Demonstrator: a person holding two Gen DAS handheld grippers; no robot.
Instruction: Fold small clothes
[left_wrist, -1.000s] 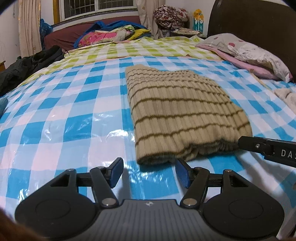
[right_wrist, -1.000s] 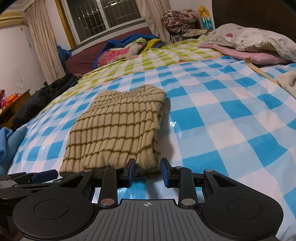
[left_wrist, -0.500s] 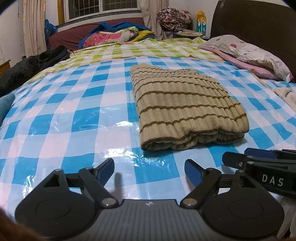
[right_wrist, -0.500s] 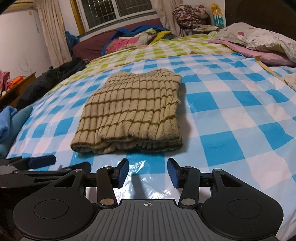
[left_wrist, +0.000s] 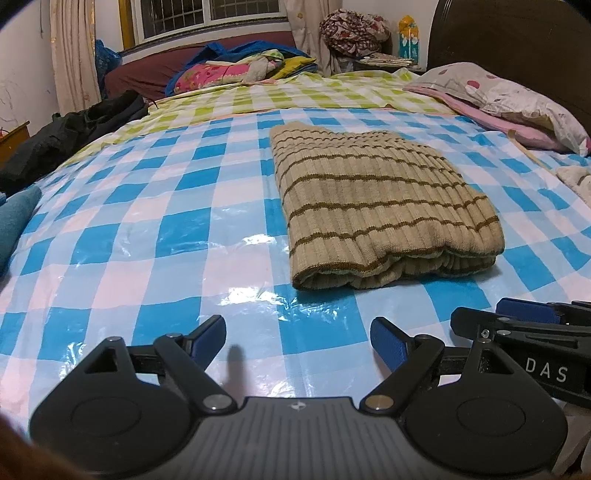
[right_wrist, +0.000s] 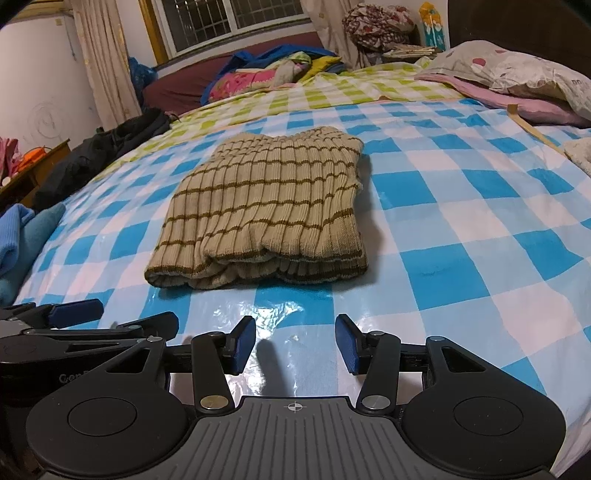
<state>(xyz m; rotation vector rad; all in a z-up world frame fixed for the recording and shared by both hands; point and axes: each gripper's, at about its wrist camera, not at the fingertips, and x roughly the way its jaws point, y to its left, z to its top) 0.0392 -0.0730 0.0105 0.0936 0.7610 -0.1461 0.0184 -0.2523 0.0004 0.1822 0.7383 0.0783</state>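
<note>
Bedroom clutter frames the left wrist view: a curtained window, heaped bedding against the far wall, a dark headboard and a spotted pillow (left_wrist: 517, 96) at the right. Nearer, a glossy blue-and-white checked plastic cover (left_wrist: 147, 221) spreads over the bed. On it, right of centre, lies a beige ribbed sweater with brown stripes (left_wrist: 373, 199), folded into a thick rectangle with its layered edge facing the camera. The left gripper (left_wrist: 297, 341) hovers short of that edge, its jaws released and wide, nothing between them; the blue pads hang over bare plastic. The right gripper (left_wrist: 524, 314) pokes in from the right, low and near the bundle's corner. From the right wrist view the same sweater (right_wrist: 266, 206) sits just ahead and slightly left, its upper layer bulging loosely over the lower one. The right gripper (right_wrist: 295, 341) has its jaws spread apart and empty, clear of the cloth, and the left gripper (right_wrist: 74, 308) shows at the lower left beside a blue garment (right_wrist: 26, 236) at the bed's edge. The fold looks finished, yet the risks are plain: the slick cover could let the bundle slide if nudged, a pinch on only the top layer would likely peel the fold open, and the two grippers, close together, might knock each other.
</note>
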